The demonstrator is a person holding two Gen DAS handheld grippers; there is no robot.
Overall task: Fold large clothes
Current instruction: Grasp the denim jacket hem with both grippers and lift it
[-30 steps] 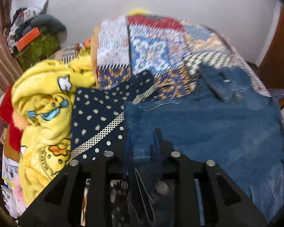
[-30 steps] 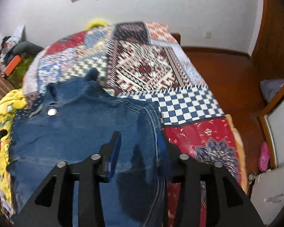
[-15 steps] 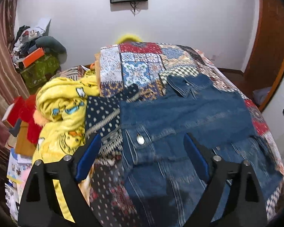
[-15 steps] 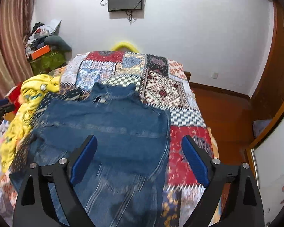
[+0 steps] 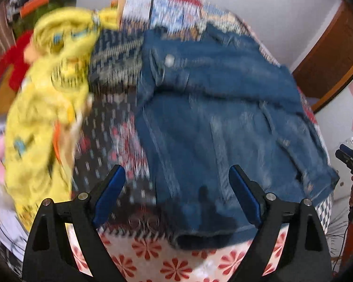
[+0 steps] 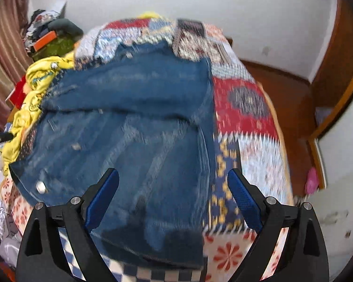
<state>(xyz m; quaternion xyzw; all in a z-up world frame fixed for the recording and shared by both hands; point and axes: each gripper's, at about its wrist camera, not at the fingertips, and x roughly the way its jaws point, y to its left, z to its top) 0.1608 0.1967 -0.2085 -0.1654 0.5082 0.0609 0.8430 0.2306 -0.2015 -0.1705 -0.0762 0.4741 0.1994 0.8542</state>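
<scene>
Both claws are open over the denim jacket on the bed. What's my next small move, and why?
Probably lower both claws onto the jacket's near hem and pinch it. The left claw and right claw are both open and holding nothing, and the hem lies just under them at the bed's near edge. One fold line already crosses the jacket, so lifting the hem towards the collar looks like the next fold.

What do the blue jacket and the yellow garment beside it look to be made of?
Blue jacket: apparently denim, matte, with faded streaks, stitched seams and metal snap buttons. Yellow garment: probably soft fleece or plush with cartoon prints; motion blur leaves that unsure.
</scene>
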